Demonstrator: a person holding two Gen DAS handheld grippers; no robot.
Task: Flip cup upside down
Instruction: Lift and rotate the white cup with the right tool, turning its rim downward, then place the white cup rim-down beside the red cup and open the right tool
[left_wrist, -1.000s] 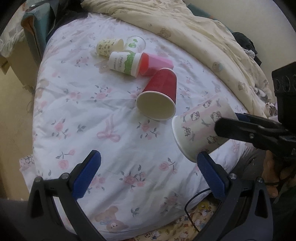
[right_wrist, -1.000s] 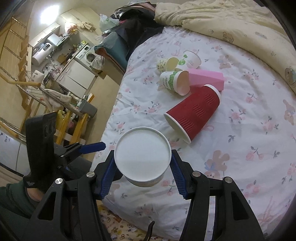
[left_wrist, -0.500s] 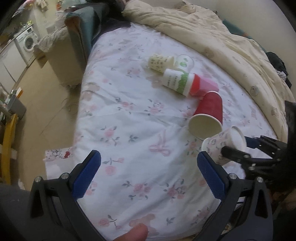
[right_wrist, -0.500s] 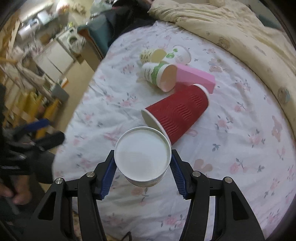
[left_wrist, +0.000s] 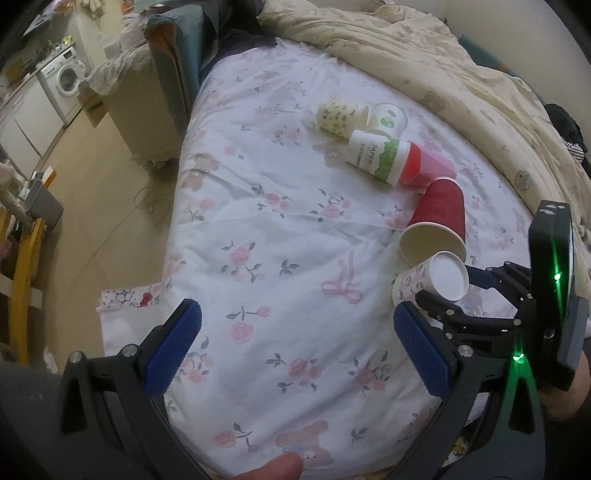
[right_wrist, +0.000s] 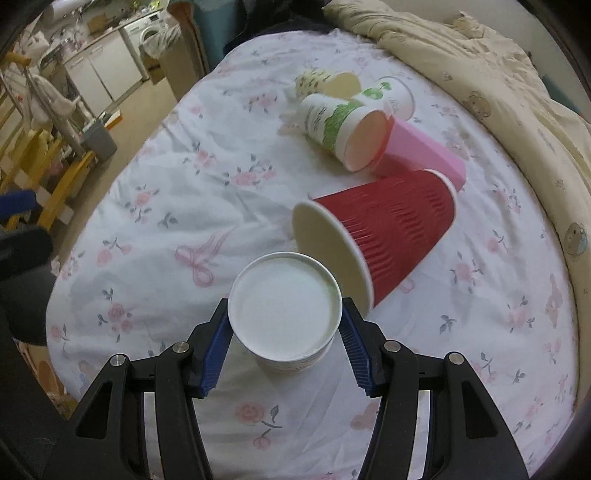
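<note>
My left gripper (left_wrist: 295, 350) hangs over the near edge of the bed (left_wrist: 280, 229), its blue pads (left_wrist: 171, 352) spread wide with nothing between them but the floral sheet. Beyond the bed's left edge, on the floor side, stands a washing machine (left_wrist: 64, 79).

Toward the far middle of the bed lies a small cluster of cups: a yellow patterned cup (left_wrist: 341, 118) on its side, a white cup with a green print (left_wrist: 389, 118) just beside it, then a white and green paper cup (left_wrist: 376, 160) on its side with its mouth against a pink cup (left_wrist: 428, 171). Nearer to me lies a red ribbed cup (right_wrist: 391, 232) on its side, mouth turned to the bed's near left.

Just in front of that red mouth is the task's thing, the small printed cup (right_wrist: 284, 314). My right gripper (right_wrist: 284, 332) is closed on it, one blue pad pressed to each side of its wall. It is bottom up, its white base facing the right wrist camera. Its rim is at the sheet close to the near edge of the bed; I cannot tell whether it rests there. In the left wrist view the same cup (left_wrist: 430, 282) shows between my right fingers (left_wrist: 436, 308), close to the red cup (left_wrist: 437, 225).

Along the bed's far and right edges a cream quilt (right_wrist: 498, 96) lies bunched.
</note>
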